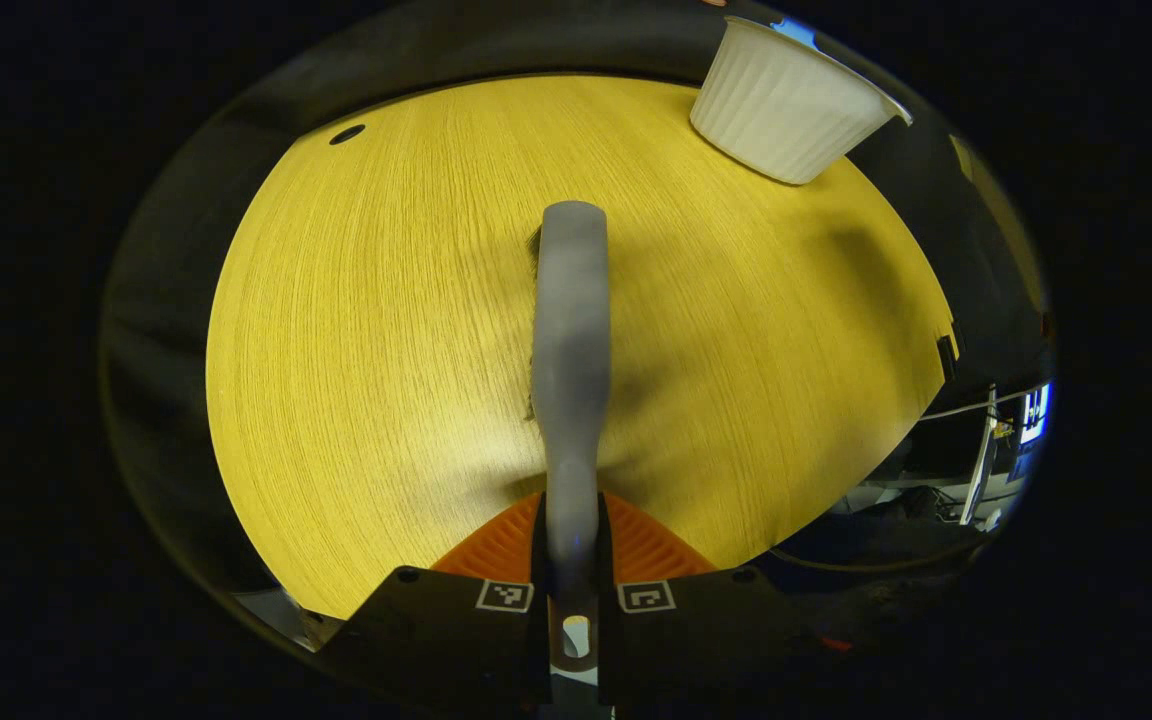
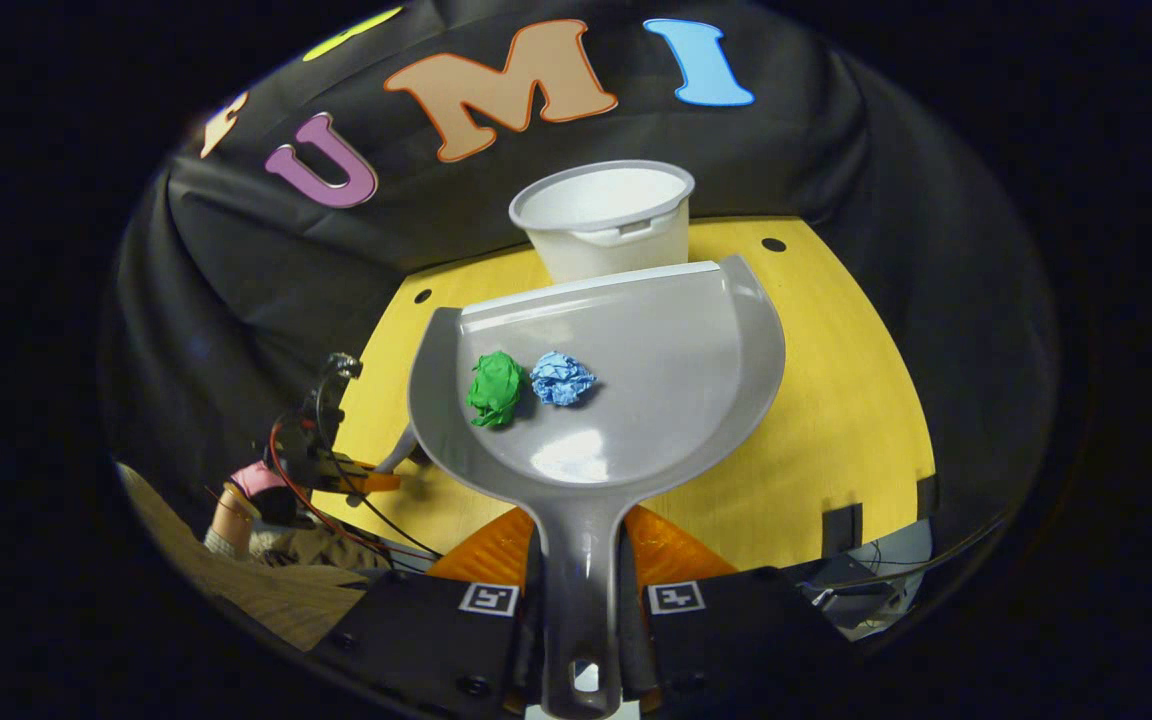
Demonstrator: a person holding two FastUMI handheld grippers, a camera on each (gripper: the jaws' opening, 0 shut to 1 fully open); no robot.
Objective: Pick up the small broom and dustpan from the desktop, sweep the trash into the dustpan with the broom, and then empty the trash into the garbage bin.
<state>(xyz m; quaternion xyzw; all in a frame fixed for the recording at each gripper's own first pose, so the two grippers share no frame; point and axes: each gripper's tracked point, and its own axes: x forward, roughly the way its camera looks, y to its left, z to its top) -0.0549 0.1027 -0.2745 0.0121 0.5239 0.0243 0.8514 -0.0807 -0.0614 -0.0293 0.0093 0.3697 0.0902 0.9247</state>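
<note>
In the right gripper view my right gripper is shut on the handle of the grey dustpan, which is held above the desk. A green paper ball and a blue paper ball lie in the pan. The white garbage bin stands just beyond the pan's front lip. In the left gripper view my left gripper is shut on the grey broom handle, whose dark bristles peek out behind it over the yellow desk. The bin sits at the upper right there.
The other gripper, with red and black wires and a hand behind it, shows at the left in the right gripper view. Small round holes mark the desk's far edge. The desk's right edge drops off toward dim equipment.
</note>
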